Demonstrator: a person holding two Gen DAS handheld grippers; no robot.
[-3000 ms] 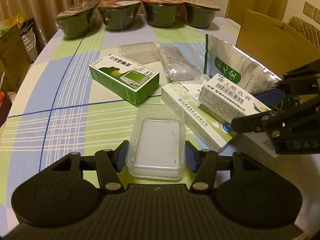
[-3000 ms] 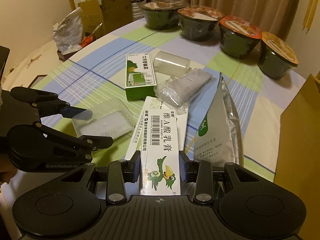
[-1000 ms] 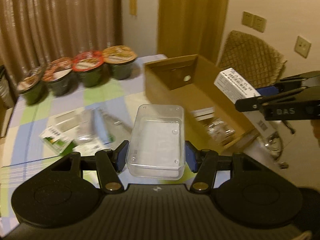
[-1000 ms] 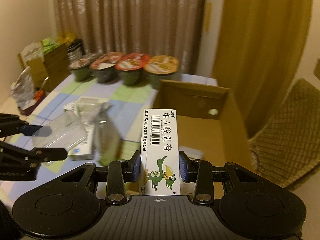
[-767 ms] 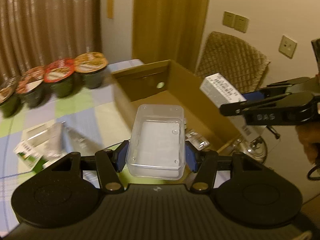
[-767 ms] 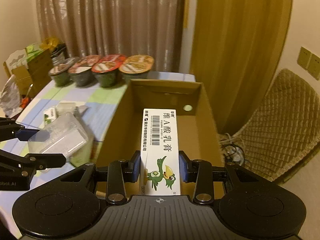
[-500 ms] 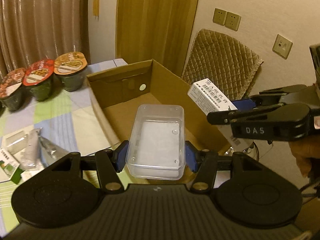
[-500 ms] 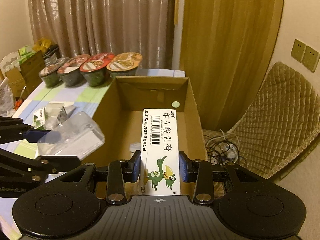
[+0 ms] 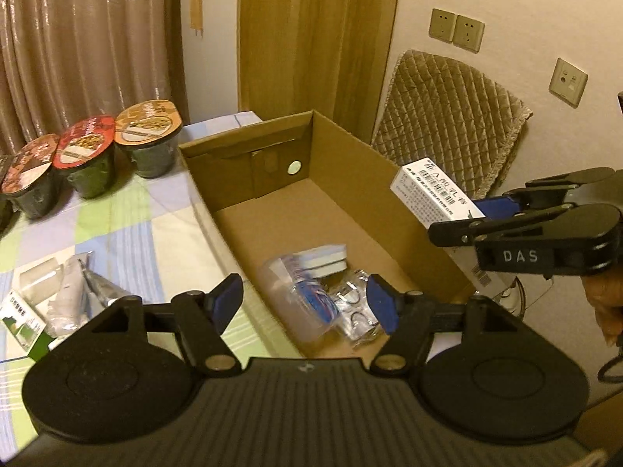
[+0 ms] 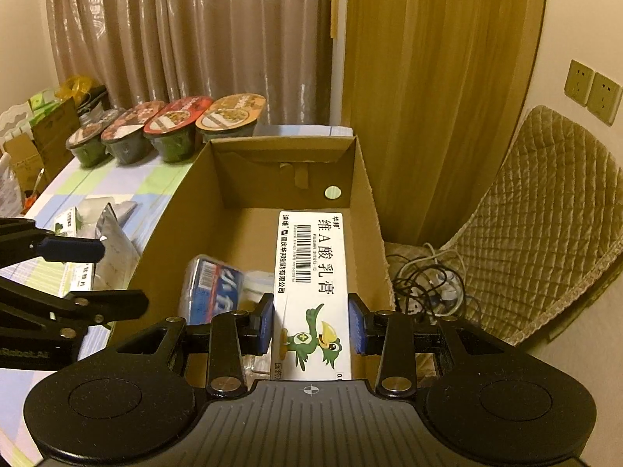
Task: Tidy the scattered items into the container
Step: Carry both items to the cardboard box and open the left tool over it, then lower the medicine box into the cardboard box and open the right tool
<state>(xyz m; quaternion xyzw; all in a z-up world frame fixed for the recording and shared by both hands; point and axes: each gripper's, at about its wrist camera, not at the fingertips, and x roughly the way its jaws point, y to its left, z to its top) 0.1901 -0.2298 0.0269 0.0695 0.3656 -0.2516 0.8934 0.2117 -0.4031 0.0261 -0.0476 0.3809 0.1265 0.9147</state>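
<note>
Left tool [image 9: 305, 304], at lower centre, stands wide open and empty above the cardboard box [image 9: 350, 163]; right tool [image 10: 310, 327] grips the white ointment carton [image 10: 312, 272] over it, probably for dropping inside.

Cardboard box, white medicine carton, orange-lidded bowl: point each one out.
cardboard box [image 10: 362, 179]: right wrist view, on the right wall's inner face.
white medicine carton [image 10: 315, 264]: right wrist view, on its printed top face.
orange-lidded bowl [image 9: 150, 120]: left wrist view, on the lid.
</note>
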